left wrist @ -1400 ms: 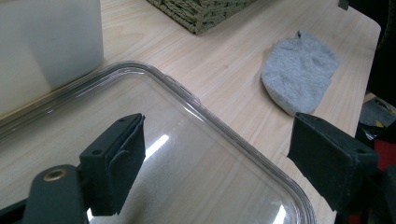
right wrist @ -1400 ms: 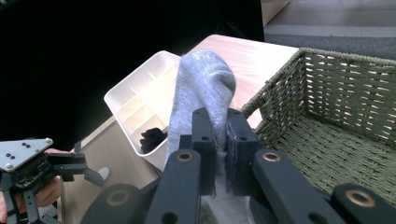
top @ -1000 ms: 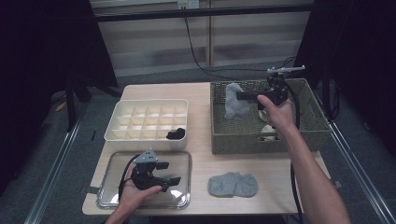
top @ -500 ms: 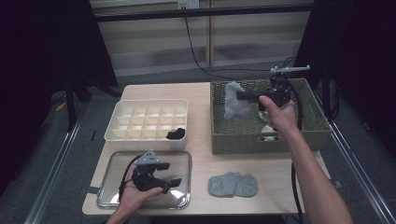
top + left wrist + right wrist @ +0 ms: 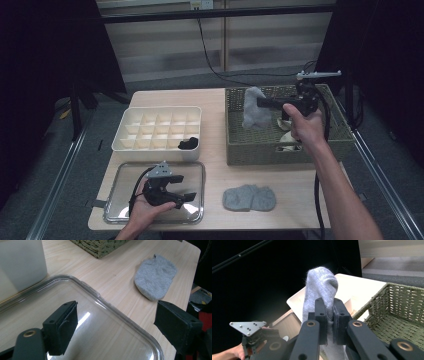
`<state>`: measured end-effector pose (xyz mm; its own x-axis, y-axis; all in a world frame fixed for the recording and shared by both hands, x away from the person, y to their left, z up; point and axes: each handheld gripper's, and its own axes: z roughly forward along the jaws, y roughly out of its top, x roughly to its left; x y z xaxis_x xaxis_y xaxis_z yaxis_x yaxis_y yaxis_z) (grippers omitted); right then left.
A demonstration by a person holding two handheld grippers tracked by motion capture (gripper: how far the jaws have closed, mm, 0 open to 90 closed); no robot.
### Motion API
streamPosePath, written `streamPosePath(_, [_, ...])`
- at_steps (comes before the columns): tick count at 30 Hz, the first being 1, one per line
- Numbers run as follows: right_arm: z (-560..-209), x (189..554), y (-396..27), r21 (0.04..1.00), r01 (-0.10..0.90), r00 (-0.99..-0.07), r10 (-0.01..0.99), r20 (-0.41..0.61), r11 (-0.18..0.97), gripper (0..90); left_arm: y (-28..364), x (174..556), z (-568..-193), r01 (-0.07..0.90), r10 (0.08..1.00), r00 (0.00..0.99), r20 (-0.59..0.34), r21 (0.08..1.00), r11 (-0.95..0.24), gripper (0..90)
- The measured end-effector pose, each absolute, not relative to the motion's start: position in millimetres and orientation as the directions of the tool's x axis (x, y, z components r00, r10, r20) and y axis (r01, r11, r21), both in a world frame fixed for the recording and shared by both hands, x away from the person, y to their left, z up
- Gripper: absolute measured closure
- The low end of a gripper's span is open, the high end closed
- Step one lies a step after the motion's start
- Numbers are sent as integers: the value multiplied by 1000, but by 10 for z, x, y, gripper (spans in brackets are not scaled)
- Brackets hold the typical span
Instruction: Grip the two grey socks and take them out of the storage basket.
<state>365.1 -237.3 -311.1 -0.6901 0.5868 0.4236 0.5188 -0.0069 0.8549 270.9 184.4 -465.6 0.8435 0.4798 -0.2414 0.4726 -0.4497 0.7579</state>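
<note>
The right tool (image 5: pixel 260 103) is clamped on a grey sock (image 5: pixel 253 109), which hangs from its tip above the basket (image 5: pixel 280 150), while the left tool (image 5: pixel 186 189) rests with its jaws apart over the clear tray (image 5: pixel 120 212) at the near edge of the bench (image 5: pixel 215 130). The right gripper view shows the sock (image 5: pixel 319 287) pinched between the two pads and rising above them; the left gripper view shows a second grey sock (image 5: pixel 155 276) lying flat on the bench beside the tray (image 5: pixel 100 296).
</note>
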Motion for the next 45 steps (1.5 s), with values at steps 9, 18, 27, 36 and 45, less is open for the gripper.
streamPosePath(9, [-3004,3492,-2421,868,496,-703,579,414,-19,846,1818,2695,-4656,470,476,846,-241,759,-450,184])
streamPosePath(18, [-2956,3287,-2445,874,486,-711,576,404,-15,846,1805,2684,-4651,465,472,848,-241,764,-447,200])
streamPosePath(27, [-3006,3039,-2540,875,484,-703,583,407,-27,846,1758,2668,-4655,457,455,857,-242,766,-453,228])
streamPosePath(36, [-3167,2859,-2594,865,501,-689,594,416,-24,846,1691,2644,-4659,443,435,869,-236,763,-471,263])
streamPosePath(45, [-3358,2710,-2634,855,518,-680,592,433,-31,844,1609,2640,-4667,434,419,877,-238,766,-475,317])
